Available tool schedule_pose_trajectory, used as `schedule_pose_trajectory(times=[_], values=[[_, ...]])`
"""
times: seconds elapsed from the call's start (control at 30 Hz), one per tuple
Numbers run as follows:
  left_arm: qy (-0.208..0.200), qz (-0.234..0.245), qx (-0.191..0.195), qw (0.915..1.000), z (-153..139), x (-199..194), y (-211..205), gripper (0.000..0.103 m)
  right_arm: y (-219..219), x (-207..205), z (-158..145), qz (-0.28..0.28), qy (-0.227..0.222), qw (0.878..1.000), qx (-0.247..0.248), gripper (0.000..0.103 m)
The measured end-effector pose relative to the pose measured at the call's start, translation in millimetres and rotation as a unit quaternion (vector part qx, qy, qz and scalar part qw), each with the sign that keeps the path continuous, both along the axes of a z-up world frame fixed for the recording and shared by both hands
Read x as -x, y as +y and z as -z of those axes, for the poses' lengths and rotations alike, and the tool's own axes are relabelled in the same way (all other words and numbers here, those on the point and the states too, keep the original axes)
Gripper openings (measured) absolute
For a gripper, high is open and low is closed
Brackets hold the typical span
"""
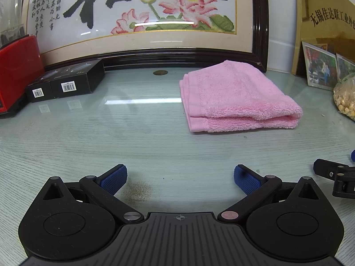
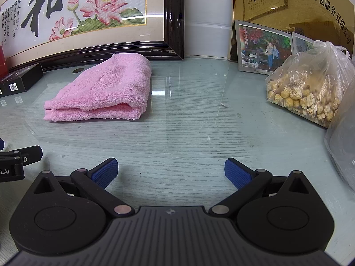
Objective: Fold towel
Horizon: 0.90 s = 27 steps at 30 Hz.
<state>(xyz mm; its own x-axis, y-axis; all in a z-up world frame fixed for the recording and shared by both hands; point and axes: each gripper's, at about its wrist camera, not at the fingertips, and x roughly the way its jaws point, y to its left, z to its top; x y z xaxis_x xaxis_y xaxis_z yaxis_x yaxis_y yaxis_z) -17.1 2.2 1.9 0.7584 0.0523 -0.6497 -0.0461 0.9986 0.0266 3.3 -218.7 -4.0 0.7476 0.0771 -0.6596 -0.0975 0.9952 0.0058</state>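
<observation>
Left gripper [image 1: 180,180]: blue-padded fingers spread wide, nothing between them, hovering low over the glass-topped table [image 1: 155,146]; right gripper [image 2: 170,174]: fingers likewise spread wide and holding nothing, over the same surface; each gripper's black linkage shows at the edge of the other's view, cut off by the frame. Brownish smudge [image 1: 137,191] on the table just ahead of the left gripper's left pad. Pink towel [image 1: 237,97]: folded into a thick stack of layers, lying flat on the table well ahead of both grippers, apart from all fingers; ahead and to the right in the left wrist view, ahead and to the left in the right wrist view [image 2: 104,89]; rounded fold toward its right side, loose edges stacked on its left; how many layers it holds cannot be counted with certainty. Clear plastic bag of pale yellow lumps [image 2: 308,88]: right of the towel, well apart from it, knotted at the top; contents hard to identify; only its corner enters the left wrist view. Second pale plastic bag [image 2: 344,137]: far right, cut off by the frame. Two black boxes with barcode labels [image 1: 66,82]: left side, beside a red object [image 1: 17,66] that is only partly in view. Framed photographs [image 2: 261,48]: leaning behind the bag. Large framed embroidery of lotus flowers and calligraphy [image 1: 142,13]: standing against the wall behind the towel, its top cropped. Gold plaque with Chinese lettering [image 2: 299,2]: far right rear, partly cut off.
</observation>
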Motion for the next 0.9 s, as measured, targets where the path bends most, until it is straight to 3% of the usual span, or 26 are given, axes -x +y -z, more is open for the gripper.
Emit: schedule_pose_trajectory(times=[0.9], values=[[0.0,0.004,0.002,1.0,-0.2,0.7,1.3,0.103,-0.2,-0.1,-0.1,0.0,0.0,1.0,0.0,0.103]])
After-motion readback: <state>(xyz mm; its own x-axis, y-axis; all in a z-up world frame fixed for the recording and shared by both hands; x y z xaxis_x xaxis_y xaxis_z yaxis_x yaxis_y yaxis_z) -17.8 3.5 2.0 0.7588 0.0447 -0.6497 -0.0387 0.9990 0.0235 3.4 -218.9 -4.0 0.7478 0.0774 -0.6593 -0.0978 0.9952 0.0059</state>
